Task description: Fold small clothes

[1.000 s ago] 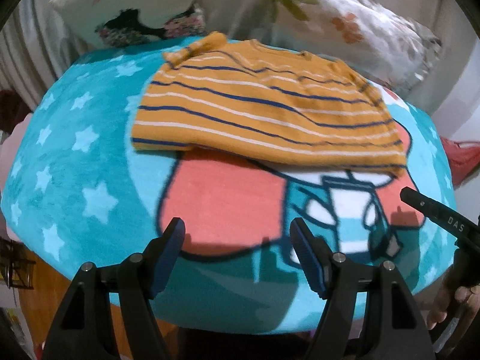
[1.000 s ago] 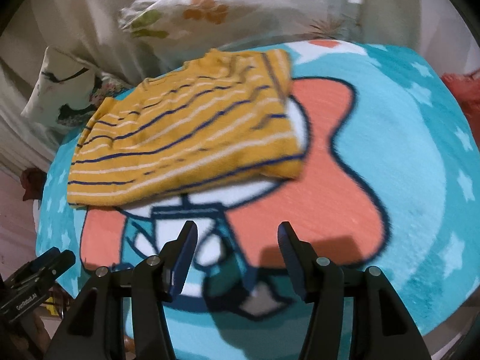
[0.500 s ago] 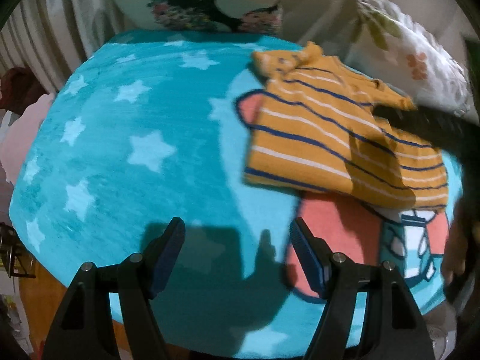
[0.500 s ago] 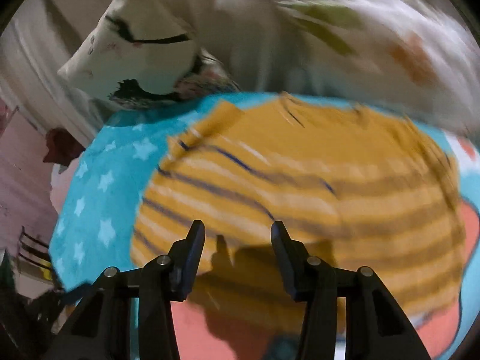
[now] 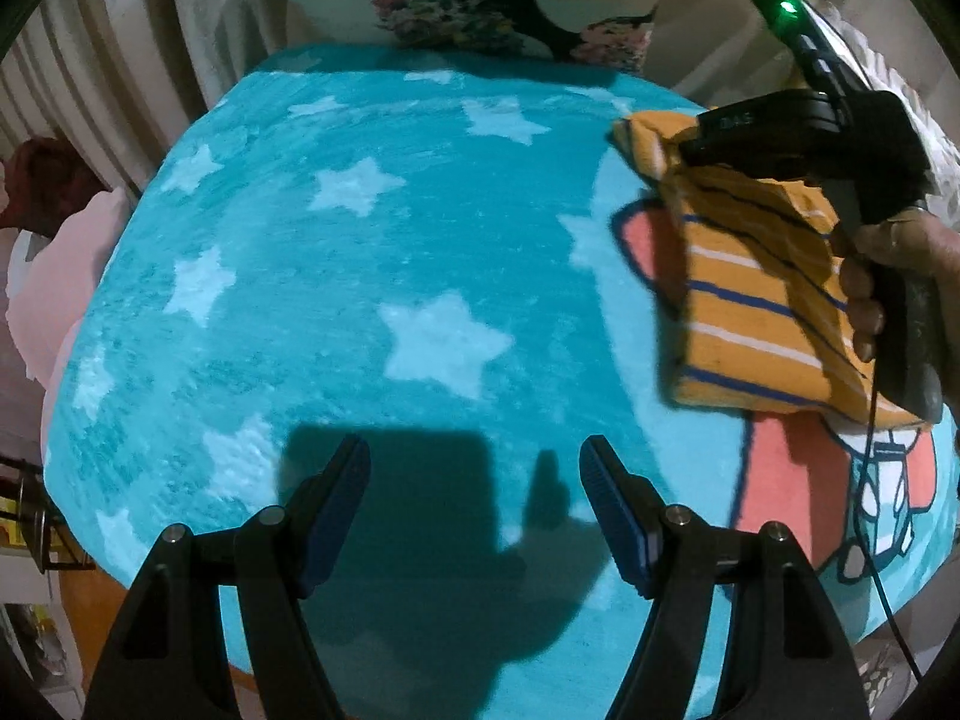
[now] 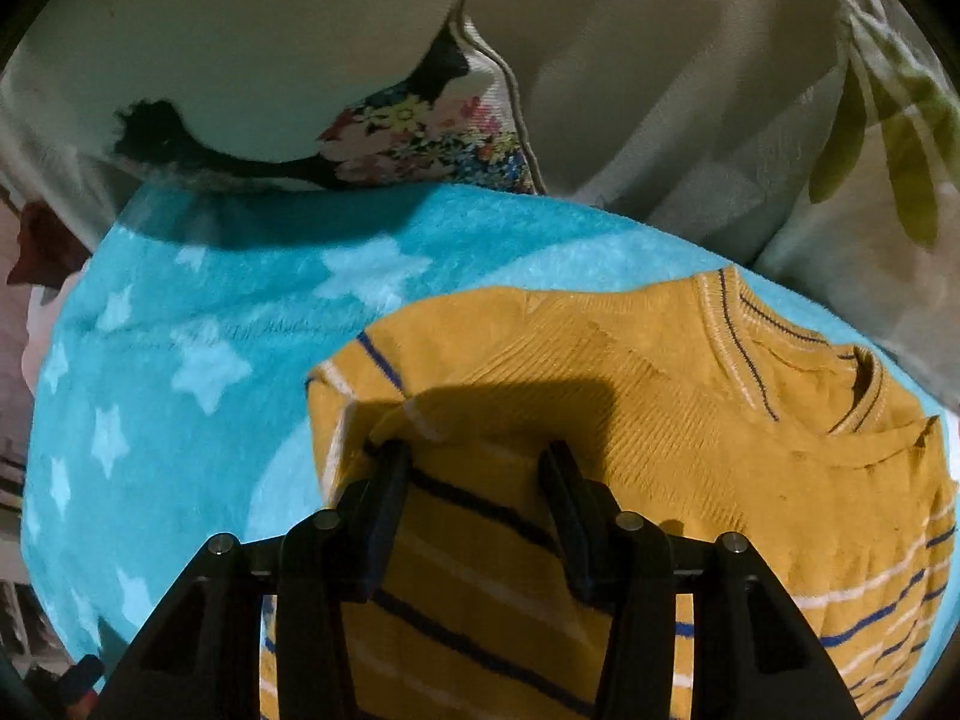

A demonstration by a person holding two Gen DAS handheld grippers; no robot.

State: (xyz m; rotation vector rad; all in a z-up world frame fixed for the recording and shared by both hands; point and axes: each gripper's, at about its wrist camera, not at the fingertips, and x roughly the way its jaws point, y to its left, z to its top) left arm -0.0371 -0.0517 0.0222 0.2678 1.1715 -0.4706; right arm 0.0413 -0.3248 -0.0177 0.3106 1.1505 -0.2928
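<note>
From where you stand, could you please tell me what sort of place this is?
Most likely a bedroom, on a bed or sofa. A fluffy blue blanket with stars covers a soft surface, printed pillows lean behind it, and a small striped sweater lies on top for folding.

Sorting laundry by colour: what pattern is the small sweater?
The sweater is mustard yellow with thin navy and white stripes, clearest in the right wrist view.

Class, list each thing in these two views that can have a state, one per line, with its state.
Striped sweater: lying folded on the blanket, neckline showing.
Star blanket: spread out flat under the sweater.
Left tongs: open, empty, above bare blanket.
Right tongs: open, down over the sweater near its folded edge, no cloth pinched.
Floral pillow: propped behind the blanket.
</note>
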